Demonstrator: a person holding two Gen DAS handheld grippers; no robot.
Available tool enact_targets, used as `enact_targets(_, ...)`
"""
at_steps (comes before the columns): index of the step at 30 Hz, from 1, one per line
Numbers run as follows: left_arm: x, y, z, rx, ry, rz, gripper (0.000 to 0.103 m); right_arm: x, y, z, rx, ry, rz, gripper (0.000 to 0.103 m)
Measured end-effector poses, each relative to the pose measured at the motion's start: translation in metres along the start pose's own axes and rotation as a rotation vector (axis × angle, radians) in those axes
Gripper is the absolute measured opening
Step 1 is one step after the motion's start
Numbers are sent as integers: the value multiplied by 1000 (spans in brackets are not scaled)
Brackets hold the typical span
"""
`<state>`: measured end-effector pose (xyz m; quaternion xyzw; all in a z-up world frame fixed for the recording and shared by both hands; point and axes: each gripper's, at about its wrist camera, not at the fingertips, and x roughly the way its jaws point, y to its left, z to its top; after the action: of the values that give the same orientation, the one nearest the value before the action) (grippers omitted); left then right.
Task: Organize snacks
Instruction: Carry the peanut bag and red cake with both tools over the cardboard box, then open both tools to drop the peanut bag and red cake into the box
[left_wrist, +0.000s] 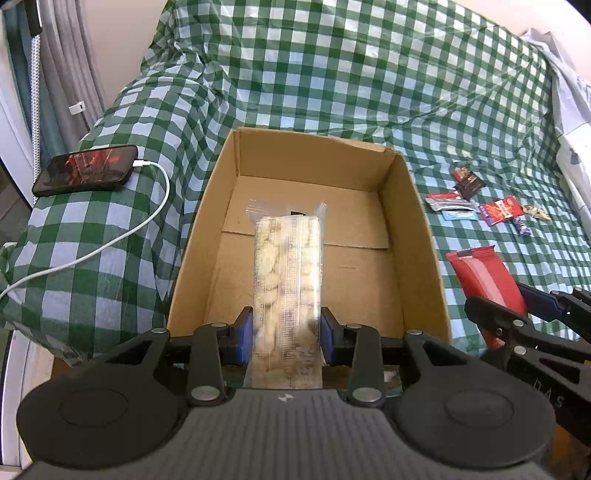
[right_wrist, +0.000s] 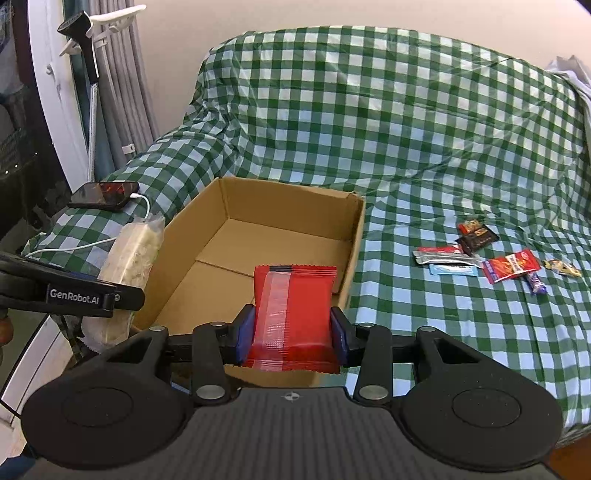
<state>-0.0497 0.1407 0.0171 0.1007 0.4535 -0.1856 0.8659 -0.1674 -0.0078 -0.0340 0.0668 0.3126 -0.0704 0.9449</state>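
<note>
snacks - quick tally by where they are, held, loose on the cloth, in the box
Held in grippers: 2, the clear cracker pack in the left gripper and the red pack in the right gripper
Loose small snacks on the checked cloth: about 8
In the cardboard box: 0
Total: about 10

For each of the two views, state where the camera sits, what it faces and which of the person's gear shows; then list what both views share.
Left wrist: sits on the left gripper, looking down into the cardboard box; its fingers clamp a clear biscuit pack; the right gripper shows at right.
Right wrist: sits on the right gripper, facing the box's right side; its fingers clamp a red snack pack; the left gripper shows at left.
Shared: box, both packs, phone, small snacks, checked cloth.
</note>
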Motion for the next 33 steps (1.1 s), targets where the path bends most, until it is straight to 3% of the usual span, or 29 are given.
enact_targets(20, 89, 12, 40, 6, 111, 42, 40, 102, 1, 22, 19, 117, 32, 44)
enact_targets(32, 120, 13, 50, 13, 134, 72, 40, 135, -6, 26, 17, 133, 25, 44)
enact_targets(33, 121, 13, 51, 11, 126, 75, 45, 137, -7, 27, 16, 131, 23, 45)
